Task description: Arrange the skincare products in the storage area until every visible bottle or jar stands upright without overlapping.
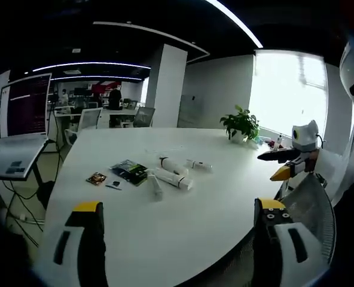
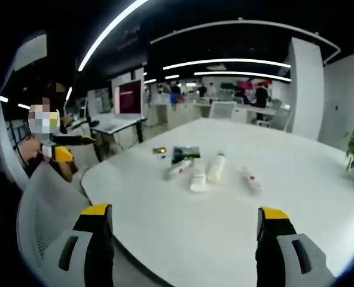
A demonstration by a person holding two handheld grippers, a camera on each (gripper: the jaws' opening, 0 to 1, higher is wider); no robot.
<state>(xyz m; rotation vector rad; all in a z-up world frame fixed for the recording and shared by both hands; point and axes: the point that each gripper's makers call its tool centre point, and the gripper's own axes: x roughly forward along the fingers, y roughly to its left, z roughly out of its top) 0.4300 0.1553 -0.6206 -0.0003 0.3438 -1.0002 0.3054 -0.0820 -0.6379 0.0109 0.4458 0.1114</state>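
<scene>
Several white skincare tubes and bottles lie on their sides near the middle of a white table: a thick bottle, a second one, a thin tube and a small one. In the right gripper view they are the bottles, the thin tube and the small one. My left gripper is open, well short of them. My right gripper is open too, over the near table edge. Each shows in the other's view, as the right gripper and the left gripper.
A dark green packet and a small brown packet lie beside the products. A potted plant stands at the far edge. Mesh chairs stand at the table. A screen on a stand is to the left.
</scene>
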